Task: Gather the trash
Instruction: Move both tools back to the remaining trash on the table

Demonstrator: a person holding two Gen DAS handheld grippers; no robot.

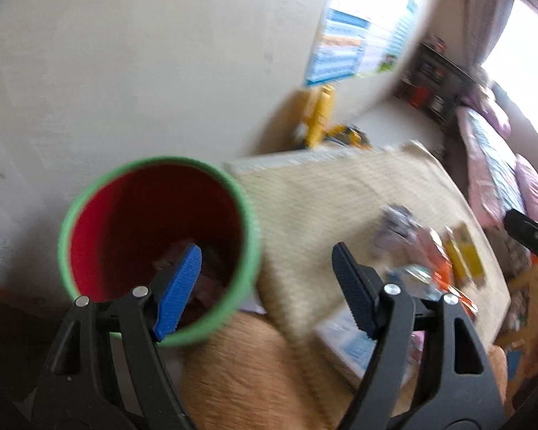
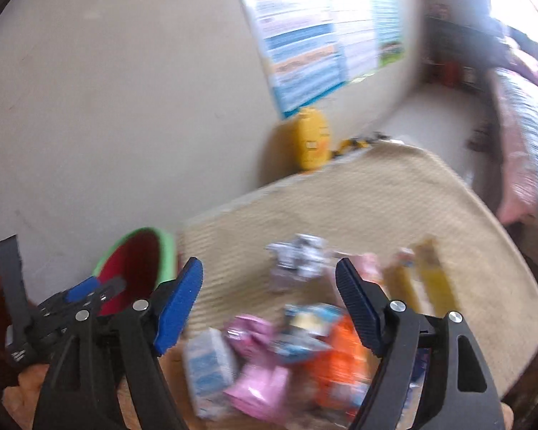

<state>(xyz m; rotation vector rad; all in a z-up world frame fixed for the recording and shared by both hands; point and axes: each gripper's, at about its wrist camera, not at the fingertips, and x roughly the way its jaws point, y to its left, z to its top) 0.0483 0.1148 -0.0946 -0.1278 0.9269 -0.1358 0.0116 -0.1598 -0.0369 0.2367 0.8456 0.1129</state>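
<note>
Red inside with a green rim, the bin [image 1: 157,251] fills the lower left of the left wrist view, with dark scraps lying at its bottom. The left gripper [image 1: 265,286] hangs with its jaws wide apart and holding nothing — one blue pad overlaps the bin's mouth in the picture. To the right lies a woven beige mat [image 1: 340,193] carrying blurred wrappers [image 1: 426,251].

From the right wrist view, the right gripper [image 2: 269,297] also has its jaws spread wide and bare, above a heap of trash at the lower centre: a pink packet [image 2: 258,369], an orange packet [image 2: 344,358], and a crumpled silver wrapper [image 2: 297,258] higher up. A poster [image 2: 312,36] hangs on the wall at the upper centre — a yellow bottle [image 2: 310,143] stands below it.
</note>
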